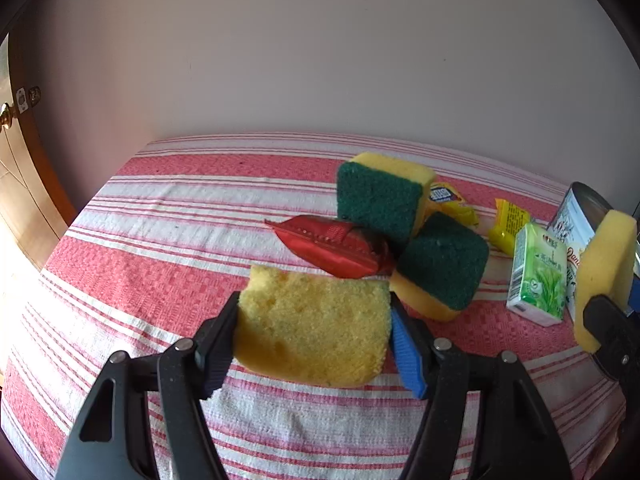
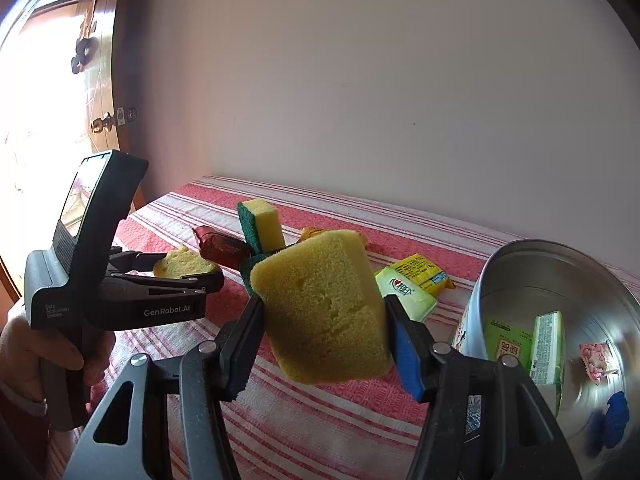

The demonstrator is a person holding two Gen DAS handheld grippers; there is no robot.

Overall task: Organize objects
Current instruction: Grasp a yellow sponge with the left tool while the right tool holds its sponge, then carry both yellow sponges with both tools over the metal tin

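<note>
My left gripper (image 1: 314,320) is shut on a yellow sponge (image 1: 316,324), held just above the striped cloth; it also shows in the right wrist view (image 2: 184,266). My right gripper (image 2: 324,320) is shut on another yellow sponge (image 2: 324,312), seen at the right edge of the left wrist view (image 1: 604,276), beside the metal tin (image 2: 560,272). Two green-and-yellow scrub sponges (image 1: 380,196) (image 1: 444,266) sit on the table, one upright, one leaning. A red wrapper (image 1: 336,248) lies next to them.
The tin holds a green carton (image 2: 548,344) and small packets. A green tissue pack (image 1: 540,276) and yellow packets (image 1: 508,220) lie near the tin. A pink wall stands behind the table (image 1: 200,216). A wooden door (image 2: 104,80) is at the left.
</note>
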